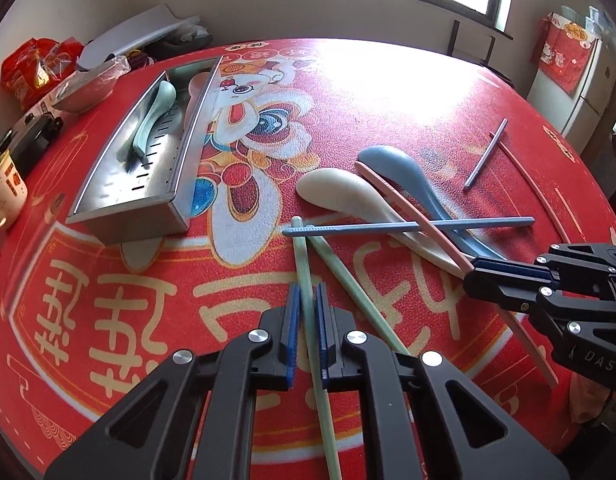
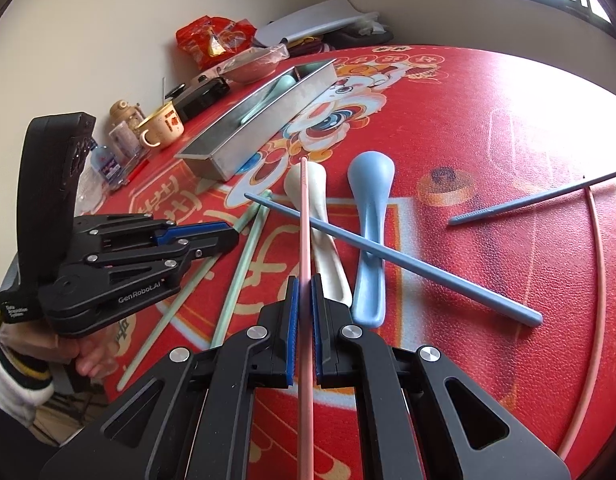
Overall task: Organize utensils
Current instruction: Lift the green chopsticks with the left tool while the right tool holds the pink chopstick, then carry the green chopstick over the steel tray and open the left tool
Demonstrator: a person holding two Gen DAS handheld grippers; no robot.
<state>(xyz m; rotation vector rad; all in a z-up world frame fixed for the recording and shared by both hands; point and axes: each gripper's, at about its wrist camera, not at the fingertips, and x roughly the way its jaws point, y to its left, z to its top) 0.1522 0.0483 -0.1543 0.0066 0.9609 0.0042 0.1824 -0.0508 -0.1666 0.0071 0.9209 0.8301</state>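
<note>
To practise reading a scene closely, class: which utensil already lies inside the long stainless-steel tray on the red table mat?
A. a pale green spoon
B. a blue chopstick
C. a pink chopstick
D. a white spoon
A: the pale green spoon lies inside the long stainless-steel tray, while the chopsticks and the other spoons are out on the mat or held.

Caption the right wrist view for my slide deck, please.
Right gripper shut on a pink chopstick lying over white spoon.

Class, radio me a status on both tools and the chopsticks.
Left tool shut on green chopstick. Right tool shut on pink chopstick. Blue chopstick lies across spoons.
</note>
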